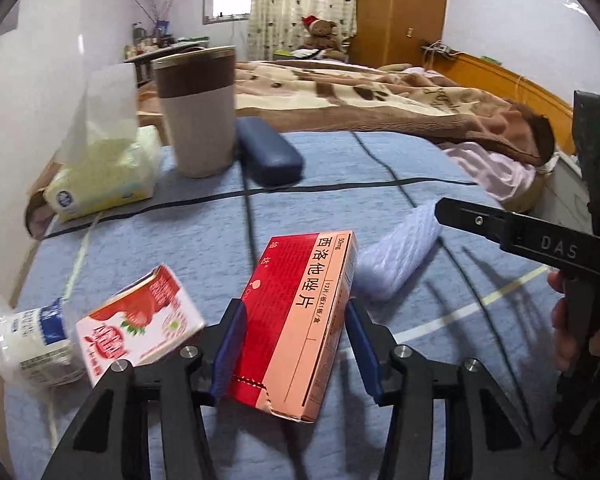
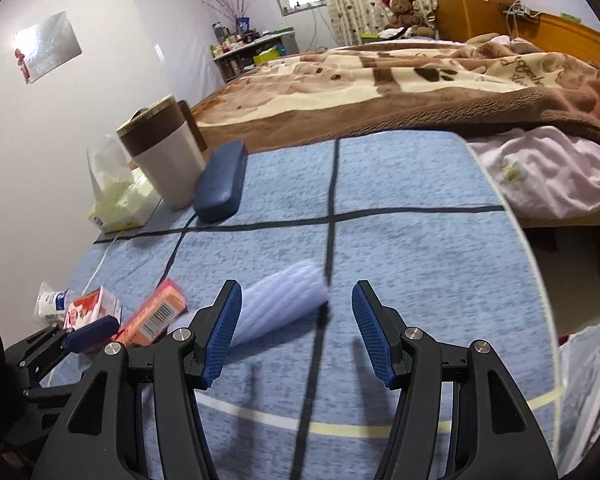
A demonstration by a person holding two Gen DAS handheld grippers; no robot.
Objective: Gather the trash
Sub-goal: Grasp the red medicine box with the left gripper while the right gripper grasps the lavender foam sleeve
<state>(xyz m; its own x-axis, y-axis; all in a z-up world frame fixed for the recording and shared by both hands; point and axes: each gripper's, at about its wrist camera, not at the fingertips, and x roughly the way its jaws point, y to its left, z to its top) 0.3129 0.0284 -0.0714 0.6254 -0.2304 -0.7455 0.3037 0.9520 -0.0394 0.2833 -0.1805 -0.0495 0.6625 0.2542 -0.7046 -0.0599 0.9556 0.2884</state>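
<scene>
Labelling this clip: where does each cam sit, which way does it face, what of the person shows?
Left wrist: on the left gripper, looking down at the red box between its pads; right gripper and a hand at right edge.
Right wrist: on the right gripper, open above the white roll; left gripper at left edge.
Shared: box, roll, cup, blue case, bed.

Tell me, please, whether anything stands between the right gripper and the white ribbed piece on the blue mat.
Nothing visible does. The white ribbed piece lies just ahead of the open right gripper, toward its left finger. The medicine box sits further left, outside the path.
</scene>
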